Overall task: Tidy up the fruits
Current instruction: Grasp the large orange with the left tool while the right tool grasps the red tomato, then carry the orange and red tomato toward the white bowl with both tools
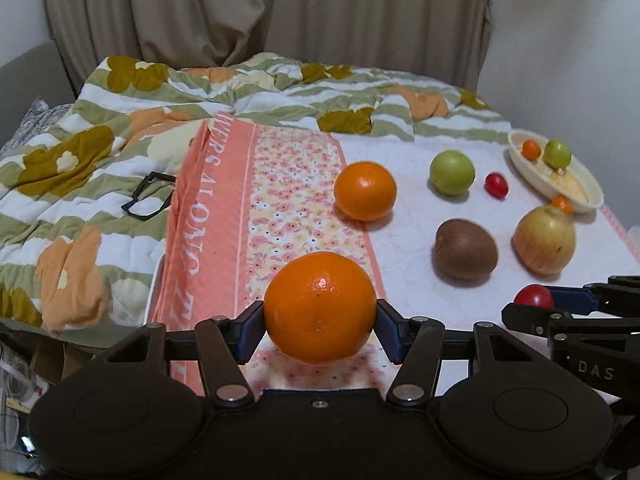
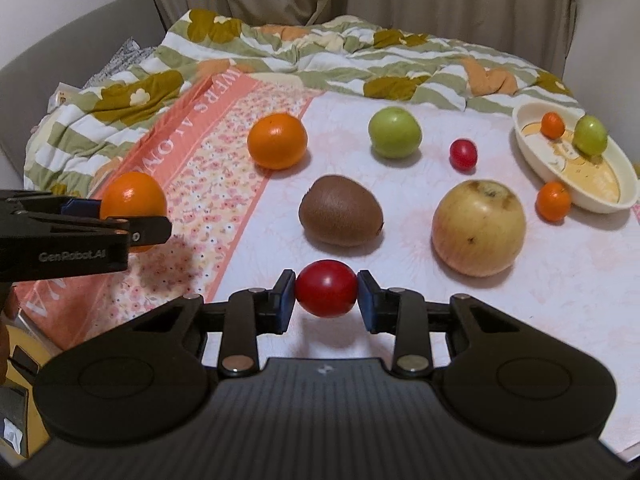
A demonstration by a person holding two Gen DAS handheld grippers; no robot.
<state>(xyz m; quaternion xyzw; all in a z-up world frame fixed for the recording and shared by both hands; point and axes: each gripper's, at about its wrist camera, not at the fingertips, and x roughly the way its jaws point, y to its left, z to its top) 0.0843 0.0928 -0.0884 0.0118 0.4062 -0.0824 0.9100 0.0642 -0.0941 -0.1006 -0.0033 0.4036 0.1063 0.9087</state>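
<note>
My left gripper (image 1: 320, 330) is clamped on a large orange (image 1: 319, 307), lifted off the floral cloth (image 1: 288, 184); my right gripper (image 2: 326, 300) pinches a small red fruit (image 2: 326, 294), jaws nearly closed; the cream dish (image 2: 600, 200) lies ahead and to the right, nearer the right hand; a yellow apple (image 2: 478, 227) and a kiwi (image 2: 340, 210) stand between; I judge the path above them free; the dish sits near the cloth's right edge.

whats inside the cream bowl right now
The bowl holds two fruits near its far end: a small orange one and a small green one. The rest shows bare patterned bottom. The spot under each fruit is hidden.
</note>
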